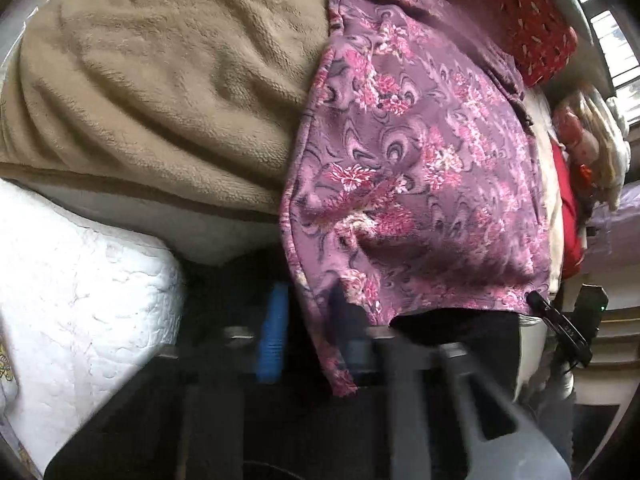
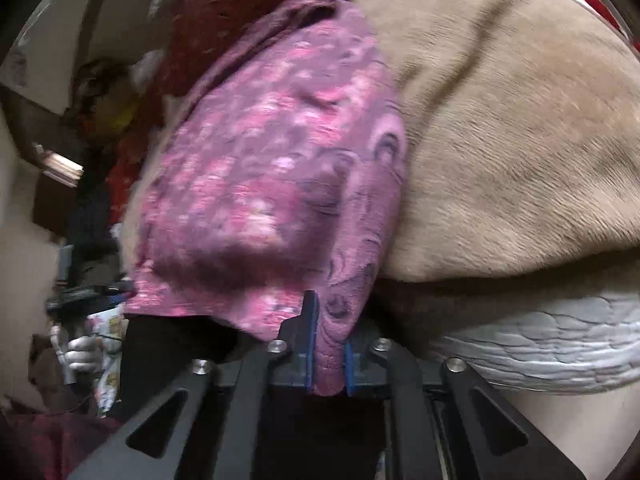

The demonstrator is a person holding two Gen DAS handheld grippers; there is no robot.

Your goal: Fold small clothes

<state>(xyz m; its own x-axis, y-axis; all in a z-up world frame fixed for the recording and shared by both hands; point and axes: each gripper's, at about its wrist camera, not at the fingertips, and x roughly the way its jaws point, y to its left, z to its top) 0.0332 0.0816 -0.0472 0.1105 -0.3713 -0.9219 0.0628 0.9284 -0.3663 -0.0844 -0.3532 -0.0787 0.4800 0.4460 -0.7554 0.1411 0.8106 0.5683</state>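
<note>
Across the frame centre, a purple floral garment (image 1: 416, 152) lies over the tan blanket (image 1: 160, 92).
Right gripper (image 2: 327, 344) is clamped on its hem; left gripper (image 1: 308, 336) grips its lower edge.

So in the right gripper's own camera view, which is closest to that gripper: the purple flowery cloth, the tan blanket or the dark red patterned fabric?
1. Purple flowery cloth: pinched between the right gripper fingers, bottom centre.
2. Tan blanket: just beyond, spreading to the right.
3. Dark red patterned fabric: farthest, top, behind the cloth.
</note>
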